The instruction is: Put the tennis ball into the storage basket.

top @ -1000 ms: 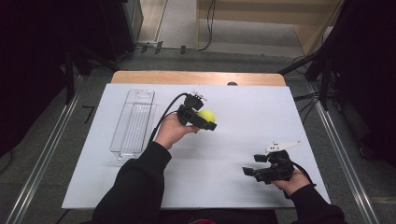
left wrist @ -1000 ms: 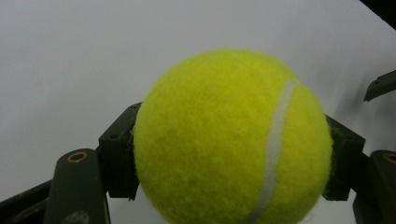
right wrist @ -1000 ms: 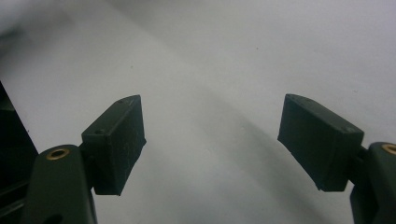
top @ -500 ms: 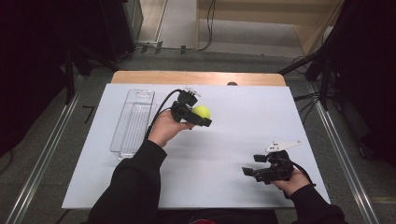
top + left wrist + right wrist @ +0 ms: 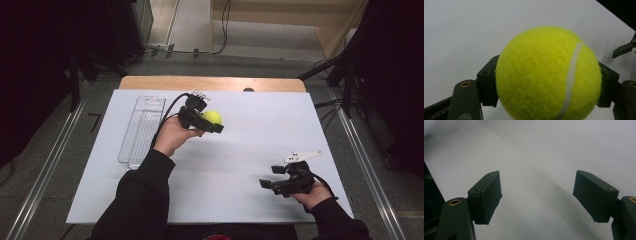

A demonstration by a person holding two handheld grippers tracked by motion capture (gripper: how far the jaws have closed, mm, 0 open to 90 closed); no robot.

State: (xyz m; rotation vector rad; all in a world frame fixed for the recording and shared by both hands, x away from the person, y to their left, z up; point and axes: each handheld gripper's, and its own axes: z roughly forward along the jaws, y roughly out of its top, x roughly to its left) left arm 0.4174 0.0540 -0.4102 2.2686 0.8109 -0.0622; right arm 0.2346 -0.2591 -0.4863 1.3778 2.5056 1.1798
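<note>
Left gripper (image 5: 212,122) is clamping the tennis ball (image 5: 212,117) between its pads, holding it above the white table (image 5: 260,125), just right of the clear tray (image 5: 141,131). Seen along the jaws, the pads are biting at the ball's (image 5: 547,75) widest part, felt bulging past them. Risk, as I judge it: round fuzzy surface could be squirting out if the grip is easing or the wrist is tilting, and the ball would be rolling off the table. Right gripper (image 5: 272,184) is resting spread apart and empty near the front edge, too far away to be catching it.
</note>
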